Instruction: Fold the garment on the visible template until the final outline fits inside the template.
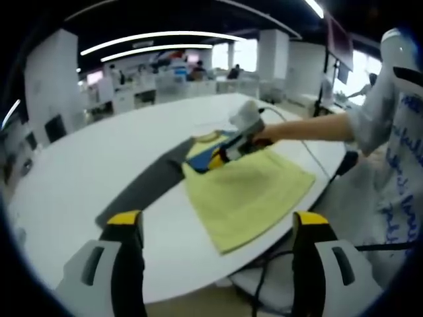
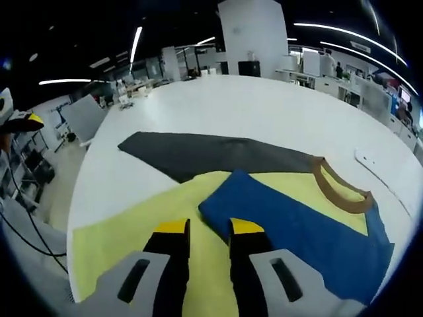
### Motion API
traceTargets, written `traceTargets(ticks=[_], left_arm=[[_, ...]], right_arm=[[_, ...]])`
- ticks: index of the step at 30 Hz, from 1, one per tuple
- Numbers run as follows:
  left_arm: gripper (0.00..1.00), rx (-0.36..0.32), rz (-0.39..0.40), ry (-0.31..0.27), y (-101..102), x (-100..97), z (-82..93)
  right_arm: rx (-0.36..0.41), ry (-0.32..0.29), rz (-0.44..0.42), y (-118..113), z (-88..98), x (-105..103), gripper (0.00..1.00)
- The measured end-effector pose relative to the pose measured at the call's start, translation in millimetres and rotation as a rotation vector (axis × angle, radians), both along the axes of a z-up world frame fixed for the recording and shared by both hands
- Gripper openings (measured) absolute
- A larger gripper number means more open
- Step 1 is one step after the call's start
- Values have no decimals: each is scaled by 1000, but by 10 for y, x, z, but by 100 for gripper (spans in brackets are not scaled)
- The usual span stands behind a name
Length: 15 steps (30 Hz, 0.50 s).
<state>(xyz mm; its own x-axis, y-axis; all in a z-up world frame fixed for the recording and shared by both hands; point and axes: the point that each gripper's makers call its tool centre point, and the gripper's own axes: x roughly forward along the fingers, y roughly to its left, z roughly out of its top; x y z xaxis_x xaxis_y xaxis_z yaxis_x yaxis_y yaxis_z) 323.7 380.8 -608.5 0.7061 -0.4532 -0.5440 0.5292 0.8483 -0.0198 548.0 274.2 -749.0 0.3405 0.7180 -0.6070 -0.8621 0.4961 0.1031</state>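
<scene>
On the white table (image 1: 79, 172) | yellow garment (image 1: 248, 191) lies half over dark template (image 2: 198, 153) | right gripper (image 2: 208, 231) nearly closed over blue sleeve (image 2: 297, 221), nearer | left gripper (image 1: 215, 228) spread, well back

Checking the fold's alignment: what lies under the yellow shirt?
A dark grey template sticks out from under the shirt on the white table. How far it runs beneath is hidden. A blue sleeve is folded on top.
</scene>
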Motion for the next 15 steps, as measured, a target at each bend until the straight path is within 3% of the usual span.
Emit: traceTargets(ticks=[15], left_arm=[[88, -1, -14, -7, -49, -7, 32]], right_arm=[[-28, -52, -46, -337, 116, -37, 54]])
